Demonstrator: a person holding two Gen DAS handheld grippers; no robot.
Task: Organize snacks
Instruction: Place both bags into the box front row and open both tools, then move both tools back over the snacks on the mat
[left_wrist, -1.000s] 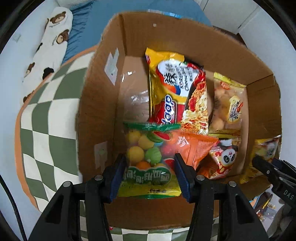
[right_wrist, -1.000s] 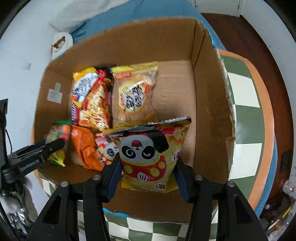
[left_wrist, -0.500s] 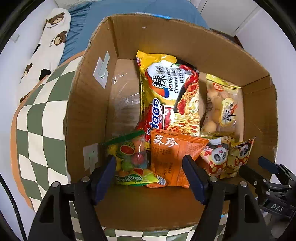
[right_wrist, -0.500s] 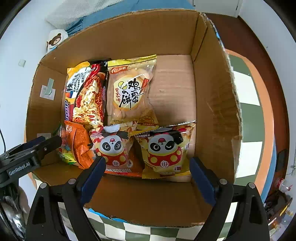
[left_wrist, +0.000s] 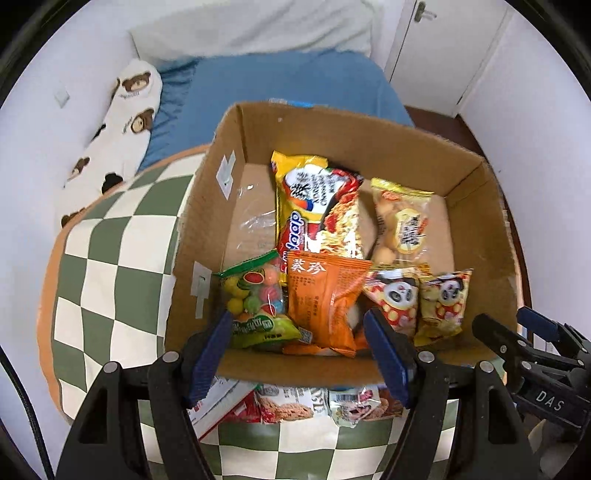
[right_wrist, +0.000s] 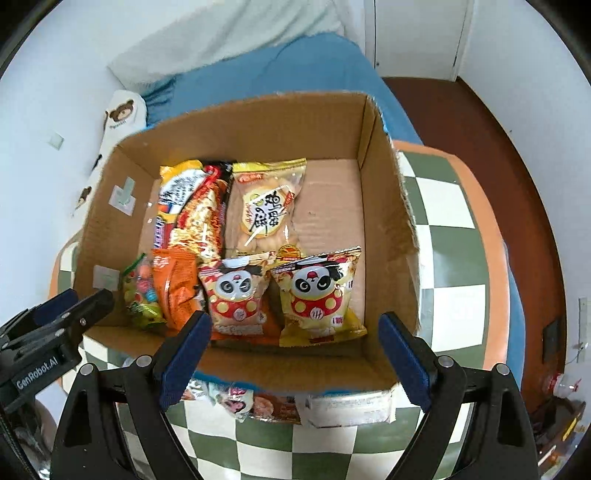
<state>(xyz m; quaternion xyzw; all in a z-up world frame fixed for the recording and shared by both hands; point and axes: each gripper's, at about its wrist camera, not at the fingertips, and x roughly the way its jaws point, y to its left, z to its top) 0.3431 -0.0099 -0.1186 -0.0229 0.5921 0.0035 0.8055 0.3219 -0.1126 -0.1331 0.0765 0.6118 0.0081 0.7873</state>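
Here, an open brown cardboard box (right_wrist: 388, 221) is seen from above, resting on a green-and-white checked cushion (left_wrist: 110, 258) on a blue-covered bed (left_wrist: 258, 81). Six snack packets are laid flat inside it. Along the back, a long yellow-and-red noodle packet (left_wrist: 317, 210) is placed beside a clear bag of pale round biscuits (right_wrist: 267, 214). Along the front, a row is formed by a green-edged bag of coloured sweets (left_wrist: 255, 299), an orange foil sachet (left_wrist: 321, 299) and two yellow panda-printed crisp bags (right_wrist: 321, 291), each touching or overlapping its neighbour, apparently so that the floor is filled neatly.

The left gripper (left_wrist: 299, 354) is held above the near wall with its blue-padded jaws parted around nothing; the sweets and sachet lie below, untouched. The right gripper (right_wrist: 295, 350) is spread wider, also empty, over the panda bags.

Bare cardboard is left at the back right corner and along the left wall. More wrapped snacks (right_wrist: 258, 402) are glimpsed on the cushion, tucked just under the box's near edge, where the tall walls must be cleared.
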